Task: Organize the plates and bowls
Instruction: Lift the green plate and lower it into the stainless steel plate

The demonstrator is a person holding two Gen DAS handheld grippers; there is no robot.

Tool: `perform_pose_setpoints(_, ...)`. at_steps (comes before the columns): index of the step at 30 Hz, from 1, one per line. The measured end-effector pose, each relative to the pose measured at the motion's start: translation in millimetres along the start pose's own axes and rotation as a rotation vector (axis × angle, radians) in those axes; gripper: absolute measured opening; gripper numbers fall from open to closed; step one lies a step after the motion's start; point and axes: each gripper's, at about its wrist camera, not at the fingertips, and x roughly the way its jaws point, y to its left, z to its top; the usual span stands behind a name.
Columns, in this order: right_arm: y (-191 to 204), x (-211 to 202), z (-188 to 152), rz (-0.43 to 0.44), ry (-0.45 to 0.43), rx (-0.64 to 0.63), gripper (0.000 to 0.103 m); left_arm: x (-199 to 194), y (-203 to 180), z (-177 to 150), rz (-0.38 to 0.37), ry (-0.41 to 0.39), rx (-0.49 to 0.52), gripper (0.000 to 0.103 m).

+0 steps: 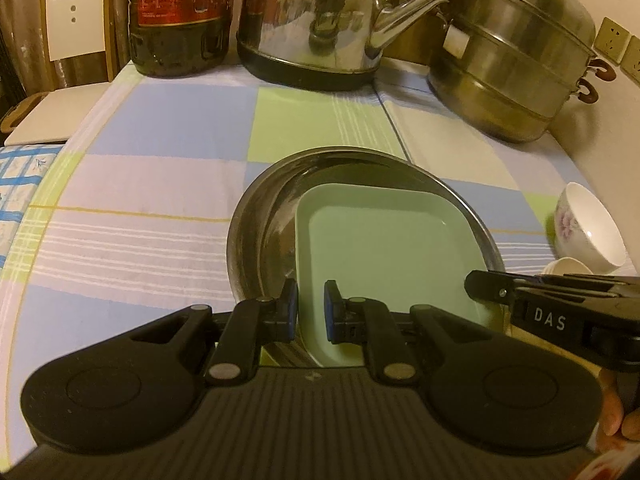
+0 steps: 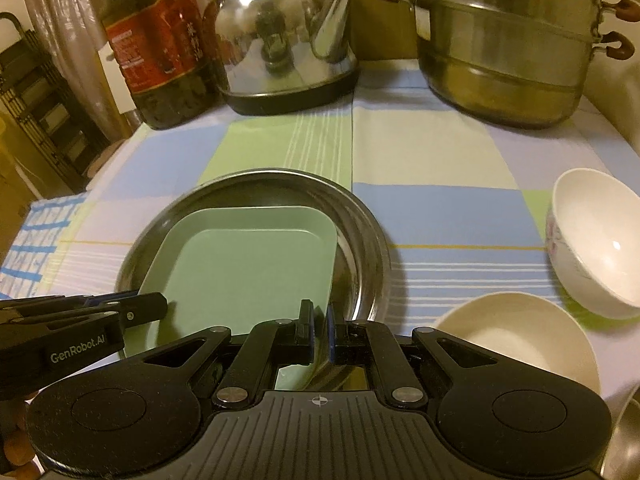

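A square green plate (image 1: 380, 248) (image 2: 248, 268) lies inside a round steel plate (image 1: 256, 232) (image 2: 360, 236) on the checked tablecloth. My left gripper (image 1: 311, 306) straddles the green plate's left rim with a small gap between its pads. My right gripper (image 2: 319, 330) is nearly closed over the green plate's right near edge and the steel rim. A white flowered bowl (image 1: 584, 228) (image 2: 596, 240) lies tilted at the right, and a plain cream bowl (image 2: 516, 336) (image 1: 568, 267) sits nearer.
A dark oil bottle (image 2: 160, 48), a steel kettle (image 2: 284, 40) and a stacked steel steamer pot (image 2: 508, 40) stand along the back. A wall is at the right, a chair (image 1: 76, 28) at the back left, and a blue-patterned cloth (image 1: 20, 184) at the left edge.
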Motion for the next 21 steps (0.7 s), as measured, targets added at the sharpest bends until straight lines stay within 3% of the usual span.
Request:
perform_pose_setpoints(16,-3,13,3,-0.022,0.029,0.041,0.006,9,4,6,-0.002,0.016,0.006,0.015)
perform_pose_setpoints(21,-12,0,7,0.008,-0.018,0.104,0.006,-6,0,10,-0.010,-0.010,0.008,0.018)
